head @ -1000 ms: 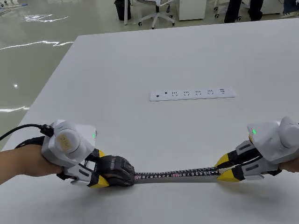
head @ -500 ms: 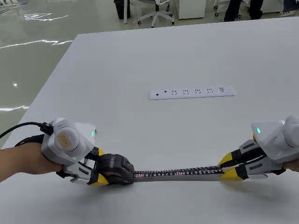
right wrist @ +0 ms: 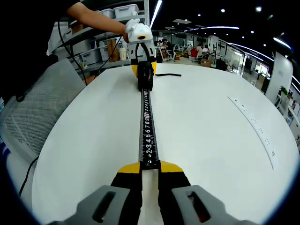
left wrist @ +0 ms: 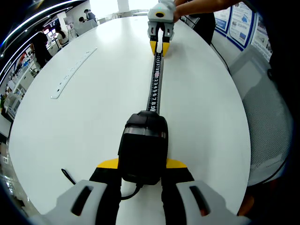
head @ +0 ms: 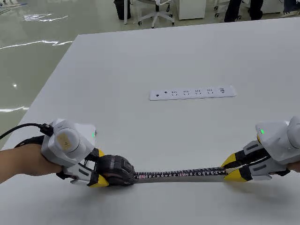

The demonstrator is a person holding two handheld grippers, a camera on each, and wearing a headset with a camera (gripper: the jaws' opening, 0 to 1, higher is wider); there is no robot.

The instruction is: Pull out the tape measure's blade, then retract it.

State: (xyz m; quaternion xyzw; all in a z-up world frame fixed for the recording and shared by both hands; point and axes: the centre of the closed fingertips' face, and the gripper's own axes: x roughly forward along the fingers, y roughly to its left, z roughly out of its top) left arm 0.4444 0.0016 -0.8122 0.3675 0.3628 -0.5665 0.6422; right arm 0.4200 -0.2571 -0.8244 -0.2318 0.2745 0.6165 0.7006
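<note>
Tape measure case (head: 117,171) rigid, left gripper (head: 104,169) clamped round it; blade (head: 180,174) thin, springy, likely recoil-loaded; right gripper (head: 230,169) pinches tip, best hold.

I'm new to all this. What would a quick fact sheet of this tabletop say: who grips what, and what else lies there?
Left hand-held gripper: shut on the black tape measure case
Right hand-held gripper: shut on the tip of the black numbered metal blade
Blade state: extended, straight between the two
Surface: white workbench
Also there: long white power strip, flat, beyond the blade, untouched
</note>
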